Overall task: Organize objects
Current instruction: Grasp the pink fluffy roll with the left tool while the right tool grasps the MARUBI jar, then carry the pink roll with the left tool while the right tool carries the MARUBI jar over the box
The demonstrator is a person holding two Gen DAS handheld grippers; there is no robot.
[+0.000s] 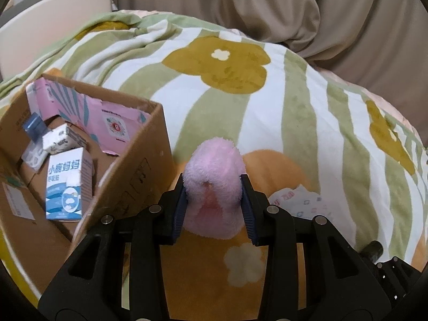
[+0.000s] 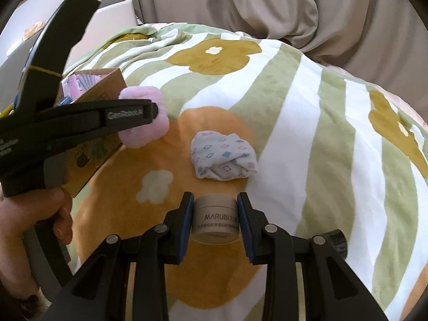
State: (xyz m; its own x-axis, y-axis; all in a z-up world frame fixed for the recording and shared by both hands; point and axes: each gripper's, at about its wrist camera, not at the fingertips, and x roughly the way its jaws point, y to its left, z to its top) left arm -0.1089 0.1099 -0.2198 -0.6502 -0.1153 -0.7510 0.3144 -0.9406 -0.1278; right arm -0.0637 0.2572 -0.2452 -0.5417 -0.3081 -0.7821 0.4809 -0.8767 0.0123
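Note:
My left gripper (image 1: 214,200) is shut on a fluffy pink plush bundle (image 1: 214,176) and holds it above the blanket, just right of an open cardboard box (image 1: 139,176). The box holds a blue-and-white carton (image 1: 67,184) and other small packs. In the right wrist view the left gripper (image 2: 149,112) with the pink bundle (image 2: 144,131) is at the left, beside the box (image 2: 101,85). My right gripper (image 2: 215,222) is shut on a small round white MARUBI jar (image 2: 215,220). A rolled white floral cloth (image 2: 223,156) lies on the blanket ahead of the jar.
A green, white and orange flowered blanket (image 1: 267,107) covers the bed. Beige curtains (image 1: 267,5) hang behind. A white headboard (image 1: 53,24) stands at the far left. The floral cloth (image 1: 297,200) peeks out right of the left gripper.

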